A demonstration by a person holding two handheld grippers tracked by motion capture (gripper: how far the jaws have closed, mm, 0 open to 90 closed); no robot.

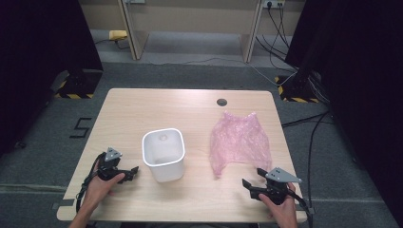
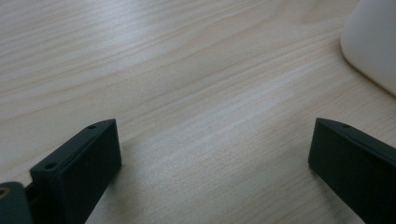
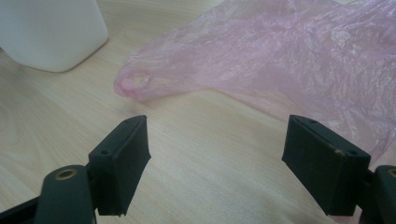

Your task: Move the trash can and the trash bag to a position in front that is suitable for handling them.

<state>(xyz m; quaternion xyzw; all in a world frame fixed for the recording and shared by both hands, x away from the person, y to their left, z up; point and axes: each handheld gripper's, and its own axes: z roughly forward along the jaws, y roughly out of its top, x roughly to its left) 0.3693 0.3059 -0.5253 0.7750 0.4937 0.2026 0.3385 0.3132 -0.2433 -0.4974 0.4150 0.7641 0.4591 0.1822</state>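
Lab: black curtains [image 1: 38,57], taped stands [image 1: 76,88]

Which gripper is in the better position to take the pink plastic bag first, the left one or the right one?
Probably the right gripper. It is open, close to the near edge of the pink bag, with the bag ahead of its jaws. The left gripper, also open, lies beyond the white bin, facing bare table.

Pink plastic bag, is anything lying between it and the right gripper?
Nothing visible does. Bare table lies between the open right gripper and the pink plastic bag; the white bin stands off to one side.
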